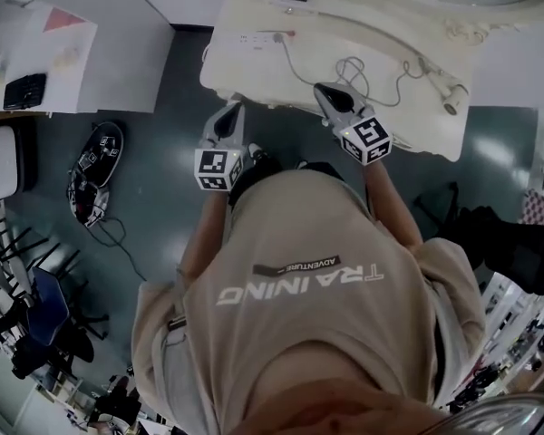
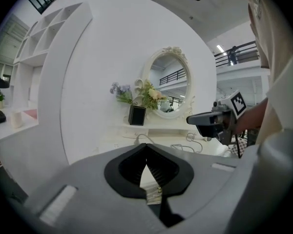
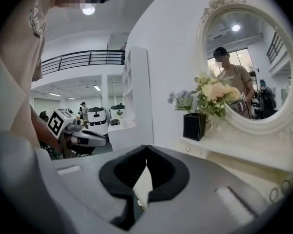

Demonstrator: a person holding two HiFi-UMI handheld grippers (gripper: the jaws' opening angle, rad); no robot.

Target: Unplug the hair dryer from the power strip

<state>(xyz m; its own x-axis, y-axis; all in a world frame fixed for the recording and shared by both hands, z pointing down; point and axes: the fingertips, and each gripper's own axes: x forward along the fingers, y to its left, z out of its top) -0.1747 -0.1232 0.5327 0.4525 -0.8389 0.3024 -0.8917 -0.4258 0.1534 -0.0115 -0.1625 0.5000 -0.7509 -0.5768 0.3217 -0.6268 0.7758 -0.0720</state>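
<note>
In the head view a white power strip (image 1: 257,37) lies on the white dressing table (image 1: 245,84), with a plug (image 1: 286,34) in its right end. A grey cord (image 1: 355,78) loops across the top to the white hair dryer (image 1: 442,82) at the right. My left gripper (image 1: 235,109) hovers at the table's near edge, below the strip, shut and empty. My right gripper (image 1: 323,90) is over the near edge beside the cord loops, also shut and empty. In each gripper view the jaws (image 2: 146,146) (image 3: 146,148) meet at their tips.
An oval mirror (image 3: 249,67) and a black vase of flowers (image 3: 194,126) stand at the table's back. On the floor to the left lie a dark device with a cable (image 1: 95,172) and chairs (image 1: 36,320). A white counter (image 1: 45,53) is at the far left.
</note>
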